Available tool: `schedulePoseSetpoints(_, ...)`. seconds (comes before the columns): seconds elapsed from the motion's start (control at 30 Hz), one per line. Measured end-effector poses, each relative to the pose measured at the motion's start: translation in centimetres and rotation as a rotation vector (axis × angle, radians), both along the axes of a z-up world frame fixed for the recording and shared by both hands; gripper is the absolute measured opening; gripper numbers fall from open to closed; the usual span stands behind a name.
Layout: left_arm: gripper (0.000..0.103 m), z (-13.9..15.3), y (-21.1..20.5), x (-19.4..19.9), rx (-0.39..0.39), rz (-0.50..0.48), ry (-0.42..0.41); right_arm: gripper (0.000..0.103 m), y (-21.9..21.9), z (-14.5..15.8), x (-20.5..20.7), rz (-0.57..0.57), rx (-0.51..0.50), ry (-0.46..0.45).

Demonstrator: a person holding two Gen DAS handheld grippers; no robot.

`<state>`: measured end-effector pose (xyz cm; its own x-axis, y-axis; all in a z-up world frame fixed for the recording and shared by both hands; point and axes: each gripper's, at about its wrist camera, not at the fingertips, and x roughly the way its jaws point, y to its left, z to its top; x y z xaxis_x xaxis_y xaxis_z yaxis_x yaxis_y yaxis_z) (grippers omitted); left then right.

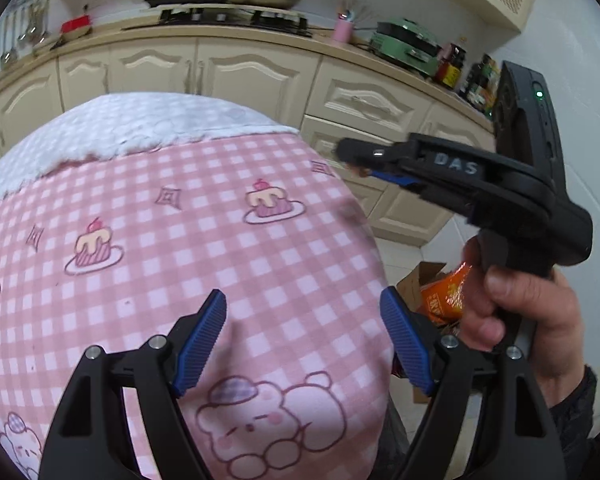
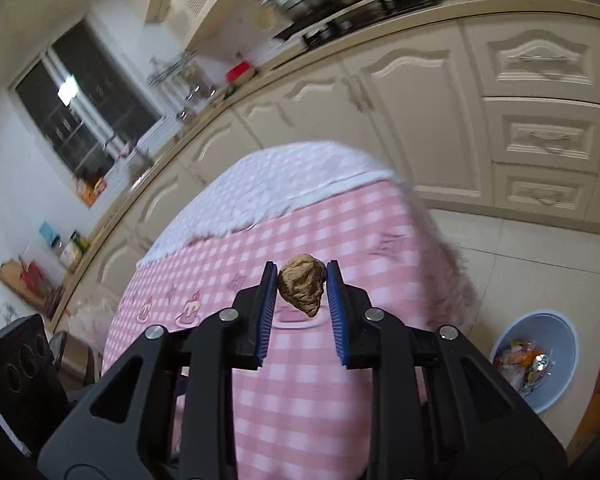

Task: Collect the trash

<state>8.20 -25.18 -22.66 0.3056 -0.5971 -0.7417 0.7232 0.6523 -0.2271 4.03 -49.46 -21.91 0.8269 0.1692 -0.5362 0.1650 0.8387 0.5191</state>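
My right gripper (image 2: pixel 302 286) is shut on a brown, wrinkled lump of trash (image 2: pixel 301 289), held above the pink checked tablecloth (image 2: pixel 300 380). In the left wrist view the same right gripper (image 1: pixel 352 156) shows from the side at the right, a hand (image 1: pixel 520 312) around its handle. My left gripper (image 1: pixel 304 336) hangs open over the tablecloth (image 1: pixel 180 240), nothing between its blue pads (image 1: pixel 204 336). A pale blue bin (image 2: pixel 540 360) with several wrappers in it stands on the floor at the lower right of the right wrist view.
A cardboard box (image 1: pixel 420 284) with an orange packet (image 1: pixel 448 292) sits on the floor past the table's right edge. Cream kitchen cabinets (image 1: pixel 220 68) run behind the table, with pans on a stove (image 1: pixel 236 4) and a green appliance (image 1: pixel 408 44) on the counter.
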Motion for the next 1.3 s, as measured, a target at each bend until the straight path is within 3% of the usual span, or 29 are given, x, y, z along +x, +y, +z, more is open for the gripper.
schedulePoseSetpoints(0.07,0.077,-0.3,-1.2,-0.2,0.017,-0.018,-0.006,0.025,-1.8,-0.5,-1.5,-0.041,0.000,0.012)
schedulePoseSetpoints(0.2,0.077,-0.5,-2.5,-0.4,0.016,-0.038,0.001,0.025,-7.3,-4.7,-6.0,-0.185,0.039,0.104)
schedulePoseSetpoints(0.43,0.079,-1.5,-5.1,-1.2,0.075,-0.084,-0.020,0.025,-14.1,-18.6,-11.7,-0.362,0.173,0.403)
schedulePoseSetpoints(0.53,0.088,-1.8,-6.1,-1.1,0.103,-0.074,-0.031,0.025,-15.0,-21.3,-11.9,-0.373,0.217,0.433)
schedulePoseSetpoints(0.73,0.091,-1.5,-9.5,-1.3,0.143,-0.098,-0.072,0.027,-16.7,-23.8,-9.7,-0.382,0.203,0.480)
schedulePoseSetpoints(0.77,0.091,-1.4,-10.1,-1.4,0.142,-0.105,-0.075,0.034,-17.0,-24.2,-9.6,-0.385,0.203,0.486)
schedulePoseSetpoints(0.8,0.092,-1.3,-11.0,-1.5,0.142,-0.115,-0.077,0.067,-17.3,-24.7,-9.4,-0.393,0.208,0.492)
schedulePoseSetpoints(0.83,0.092,-1.3,-11.6,-1.6,0.142,-0.122,-0.080,0.082,-17.7,-25.1,-9.3,-0.418,0.207,0.493)
schedulePoseSetpoints(0.87,0.092,-1.3,-12.1,-1.8,0.142,-0.128,-0.083,0.089,-18.0,-25.3,-9.4,-0.431,0.208,0.488)
schedulePoseSetpoints(1.13,0.092,-2.4,-17.7,-3.6,0.146,-0.209,-0.081,0.097,-19.7,-26.2,-11.0,-0.469,0.250,0.491)
schedulePoseSetpoints(1.3,0.092,-3.0,-19.2,-4.4,0.146,-0.234,-0.069,0.097,-20.1,-25.0,-12.5,-0.489,0.255,0.471)
